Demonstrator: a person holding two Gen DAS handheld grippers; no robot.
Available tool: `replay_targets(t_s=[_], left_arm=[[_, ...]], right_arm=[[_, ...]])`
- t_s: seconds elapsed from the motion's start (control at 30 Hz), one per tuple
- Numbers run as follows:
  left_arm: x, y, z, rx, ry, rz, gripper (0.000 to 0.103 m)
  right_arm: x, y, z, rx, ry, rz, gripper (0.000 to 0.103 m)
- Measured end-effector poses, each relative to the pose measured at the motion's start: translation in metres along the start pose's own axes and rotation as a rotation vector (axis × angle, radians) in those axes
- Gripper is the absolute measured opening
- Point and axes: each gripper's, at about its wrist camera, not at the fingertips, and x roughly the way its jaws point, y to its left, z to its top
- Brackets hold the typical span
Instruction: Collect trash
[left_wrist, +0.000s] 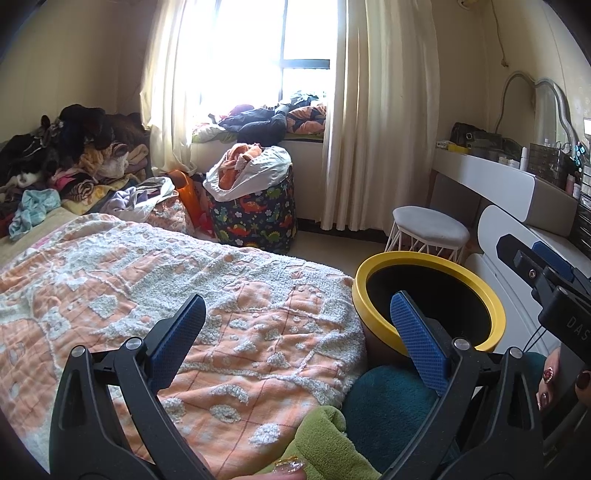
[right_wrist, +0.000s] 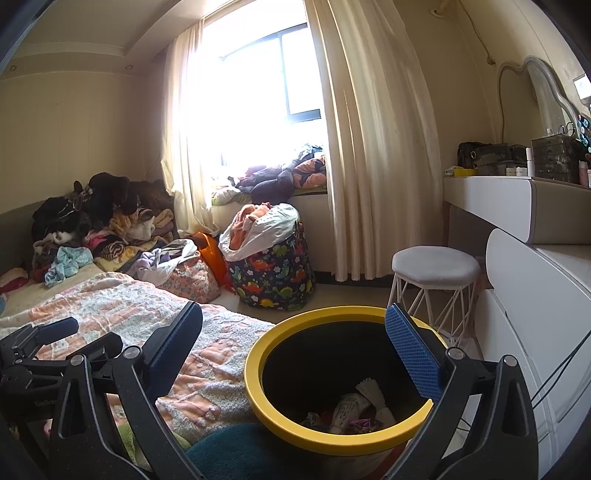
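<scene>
A black trash bin with a yellow rim (left_wrist: 495, 295) (right_wrist: 258, 398) stands on the floor beside the bed. In the right wrist view it holds crumpled white paper and small colourful scraps (right_wrist: 358, 406). My left gripper (left_wrist: 295, 339) is open and empty above the orange and white bedspread (left_wrist: 147, 295), its right finger in front of the bin's rim. My right gripper (right_wrist: 291, 354) is open and empty, hovering over the bin's mouth. The right gripper's body shows at the left wrist view's right edge (left_wrist: 546, 280).
Piles of clothes (right_wrist: 96, 229) lie at the bed's head. A dinosaur-print laundry bag (right_wrist: 273, 269) stands by the window. A white stool (right_wrist: 436, 277) and a white dresser (right_wrist: 535, 295) are on the right. Green and teal plush fabric (left_wrist: 369, 424) lies near me.
</scene>
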Motion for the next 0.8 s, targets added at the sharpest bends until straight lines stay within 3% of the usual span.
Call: replay_targets(t_s=[0.8], left_arm=[[-0.0015,0.0011,0.0019,-0.001,-0.008,0.006,0.092]], right_arm=[[-0.0010,-0.0003,-0.0009,0.008,-0.010,-0.005,0.096]])
